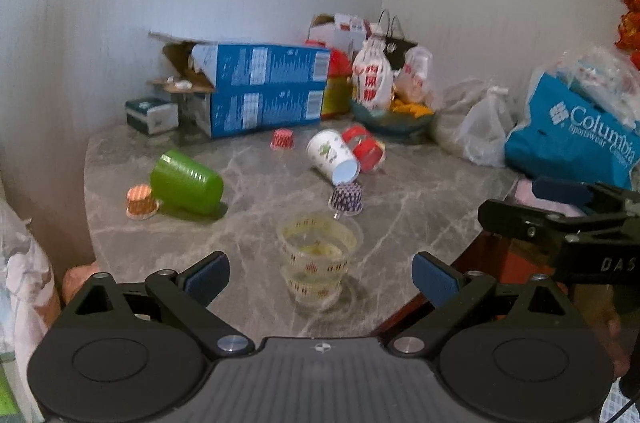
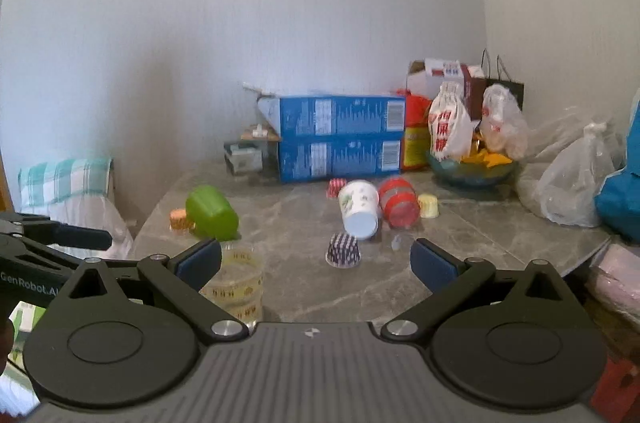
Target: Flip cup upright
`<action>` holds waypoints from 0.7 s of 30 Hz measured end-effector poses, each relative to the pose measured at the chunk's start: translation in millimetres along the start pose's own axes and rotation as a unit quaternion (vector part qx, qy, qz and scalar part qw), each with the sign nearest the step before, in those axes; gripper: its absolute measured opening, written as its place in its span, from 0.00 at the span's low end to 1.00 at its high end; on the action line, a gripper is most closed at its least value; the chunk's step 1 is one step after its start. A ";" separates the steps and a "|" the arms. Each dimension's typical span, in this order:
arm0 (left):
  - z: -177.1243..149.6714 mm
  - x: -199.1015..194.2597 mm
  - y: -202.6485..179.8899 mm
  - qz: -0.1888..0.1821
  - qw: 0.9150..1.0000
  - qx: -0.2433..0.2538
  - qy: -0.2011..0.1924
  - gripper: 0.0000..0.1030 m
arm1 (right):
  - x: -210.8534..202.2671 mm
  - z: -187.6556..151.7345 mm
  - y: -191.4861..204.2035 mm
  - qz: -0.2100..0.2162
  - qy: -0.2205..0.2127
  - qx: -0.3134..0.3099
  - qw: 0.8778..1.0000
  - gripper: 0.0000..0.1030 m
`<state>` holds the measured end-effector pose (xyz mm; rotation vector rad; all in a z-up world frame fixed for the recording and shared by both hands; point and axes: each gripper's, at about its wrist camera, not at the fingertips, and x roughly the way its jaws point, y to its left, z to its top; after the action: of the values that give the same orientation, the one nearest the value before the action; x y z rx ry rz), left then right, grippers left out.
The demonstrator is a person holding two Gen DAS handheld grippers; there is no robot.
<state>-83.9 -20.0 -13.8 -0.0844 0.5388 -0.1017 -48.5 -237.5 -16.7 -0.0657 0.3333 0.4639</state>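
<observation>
A clear patterned plastic cup stands upright near the table's front edge, between the fingers of my open left gripper; it also shows in the right wrist view. A green cup, a white paper cup and a red cup lie on their sides. My right gripper is open and empty, in front of a dark upside-down cupcake liner. In the left wrist view my right gripper's fingers show at the right edge.
The grey marble table holds small upside-down cupcake liners: orange, red, dark, yellow. Blue boxes, a bowl with bags, plastic bags and a blue Columbia bag line the back and right.
</observation>
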 end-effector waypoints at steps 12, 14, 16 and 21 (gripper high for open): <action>-0.9 2.6 -2.6 0.006 1.000 -0.014 0.011 0.96 | 11.9 -0.9 -3.9 0.030 0.044 0.014 0.998 0.99; -0.5 2.1 -2.8 0.009 1.000 -0.013 0.010 0.96 | 11.7 -1.4 -3.6 0.032 0.046 0.015 0.998 0.99; -0.2 1.8 -2.3 0.010 1.000 -0.014 0.010 0.96 | 12.4 -1.8 -3.3 0.034 0.048 0.017 0.998 0.99; -0.3 3.1 -1.2 0.010 1.000 -0.018 0.012 0.96 | 13.4 -2.1 -2.5 0.036 0.046 0.017 0.998 0.99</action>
<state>-81.5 -21.6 -15.5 -0.1135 0.5661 -0.0741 -36.8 -234.3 -23.0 -0.0427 0.4356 0.5270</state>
